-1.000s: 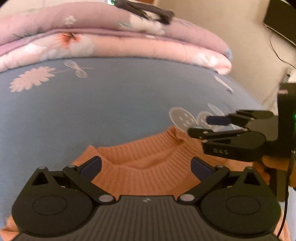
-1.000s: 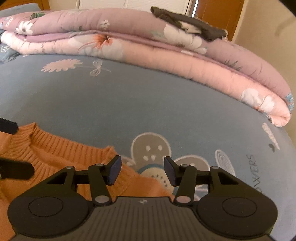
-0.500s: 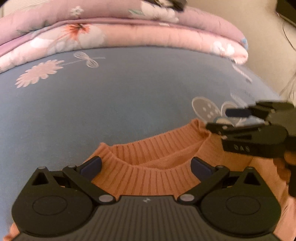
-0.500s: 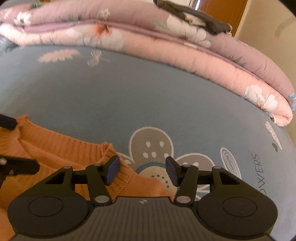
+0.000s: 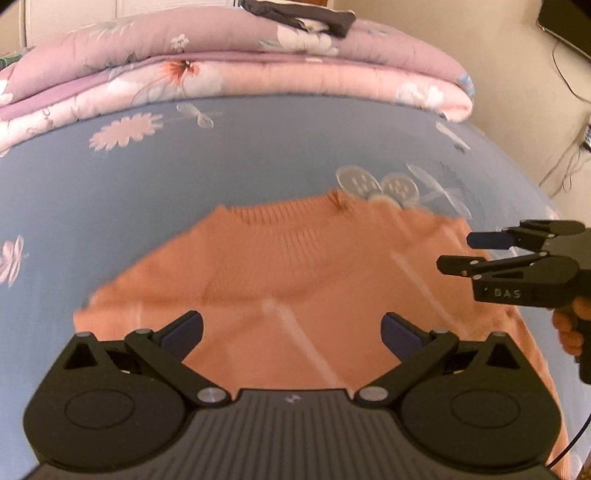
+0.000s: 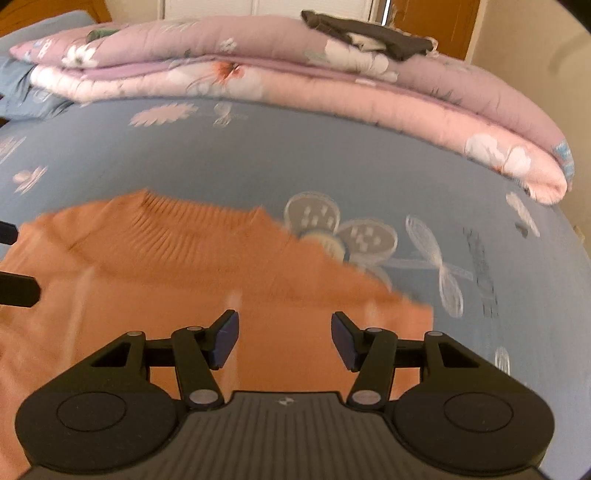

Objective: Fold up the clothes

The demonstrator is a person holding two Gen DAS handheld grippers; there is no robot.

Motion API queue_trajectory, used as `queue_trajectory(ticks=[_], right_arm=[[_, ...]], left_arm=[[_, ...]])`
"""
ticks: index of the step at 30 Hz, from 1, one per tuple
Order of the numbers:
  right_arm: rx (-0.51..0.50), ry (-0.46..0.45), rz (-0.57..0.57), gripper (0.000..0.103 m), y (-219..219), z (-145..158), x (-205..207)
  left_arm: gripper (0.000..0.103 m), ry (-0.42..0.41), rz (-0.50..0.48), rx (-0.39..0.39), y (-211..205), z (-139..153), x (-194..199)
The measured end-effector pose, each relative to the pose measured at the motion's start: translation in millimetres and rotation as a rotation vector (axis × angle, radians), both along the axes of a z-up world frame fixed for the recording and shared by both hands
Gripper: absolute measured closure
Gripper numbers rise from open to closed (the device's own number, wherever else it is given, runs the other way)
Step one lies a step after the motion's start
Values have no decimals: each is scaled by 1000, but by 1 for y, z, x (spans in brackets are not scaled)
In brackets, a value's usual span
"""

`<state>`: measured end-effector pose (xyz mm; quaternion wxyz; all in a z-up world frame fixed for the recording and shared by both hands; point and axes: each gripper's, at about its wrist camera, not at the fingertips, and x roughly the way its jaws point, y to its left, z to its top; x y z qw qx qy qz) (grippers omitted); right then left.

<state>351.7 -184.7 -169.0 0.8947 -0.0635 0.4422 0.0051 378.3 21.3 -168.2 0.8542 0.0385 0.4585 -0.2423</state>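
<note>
An orange knit sweater lies flat on the blue flowered bedsheet, its ribbed collar pointing away from me. My left gripper hovers above the sweater's chest, open wide with nothing between its fingers. My right gripper hangs over the sweater's right shoulder area, open and empty. In the left wrist view the right gripper shows side-on at the right, clear of the cloth, held by a hand. The left gripper's fingers poke in at the right wrist view's left edge.
Folded pink and lilac quilts are stacked along the far side of the bed, with a dark garment on top. A beige wall with cables runs past the bed's right edge.
Both grippers have drawn back and upward from the collar. Much more of the sweater now shows beyond the fingers, and it lies loose on the sheet.
</note>
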Motion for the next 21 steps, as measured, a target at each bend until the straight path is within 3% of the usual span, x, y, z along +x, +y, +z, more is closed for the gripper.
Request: queue_trajectory(ticks=[6,12,16,21], right_arm=[[7,62,-7,42,8,-15,-43],[5,85,-43,42,2,-35,-50],[3,79,-49,36,0,-39,-53],[22,62,-48,36,3,-20,-63]], left_arm=[[1,14,49,4,8,-26,-35],[1,58,94,1,28,-56,-38],[1,71,95,9,27,-52,-37],[1,79,124,-15,22,-26,-53]])
